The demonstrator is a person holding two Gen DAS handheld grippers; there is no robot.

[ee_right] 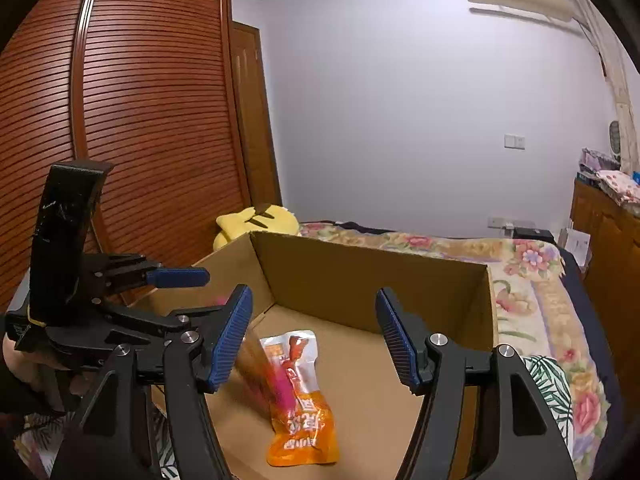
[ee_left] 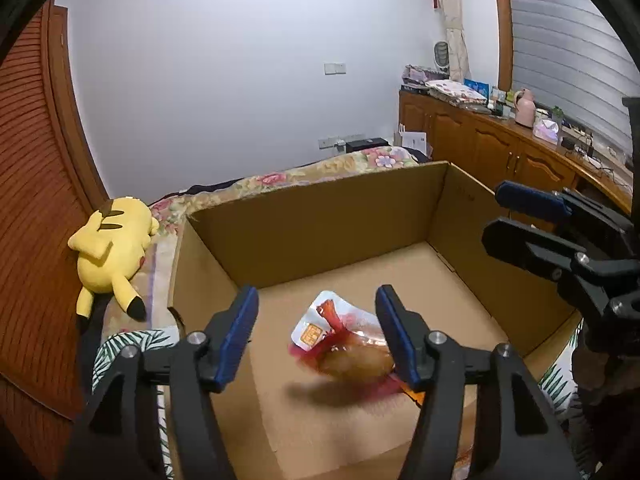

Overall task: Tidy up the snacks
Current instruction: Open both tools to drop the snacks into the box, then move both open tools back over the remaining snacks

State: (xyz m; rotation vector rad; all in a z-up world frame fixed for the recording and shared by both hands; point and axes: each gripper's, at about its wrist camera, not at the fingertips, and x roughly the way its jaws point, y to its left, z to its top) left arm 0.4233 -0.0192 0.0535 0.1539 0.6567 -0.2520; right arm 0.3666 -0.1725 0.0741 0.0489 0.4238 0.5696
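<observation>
Left gripper [ee_left: 316, 336], lower centre of frame: jaws spread, gripping nothing. A blurred red snack packet [ee_left: 340, 344] lies between them on the cardboard box [ee_left: 320, 216] floor. Right gripper [ee_right: 314, 336] likewise released over an orange snack packet [ee_right: 300, 408]. Yellow plush toy [ee_left: 112, 252] at left, outside the box.

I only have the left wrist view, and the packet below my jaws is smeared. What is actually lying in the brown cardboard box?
Observer: The right wrist view shows an orange-and-white plastic snack pouch lying flat on the floor of the brown cardboard box.
Operator: Anything else with it?
Observer: A blurred pink streak crosses the pouch's left edge; I cannot tell what it is.
Operator: Is the right gripper carrying anything?
Observer: No. The right gripper is open, with nothing between its blue pads.
</observation>
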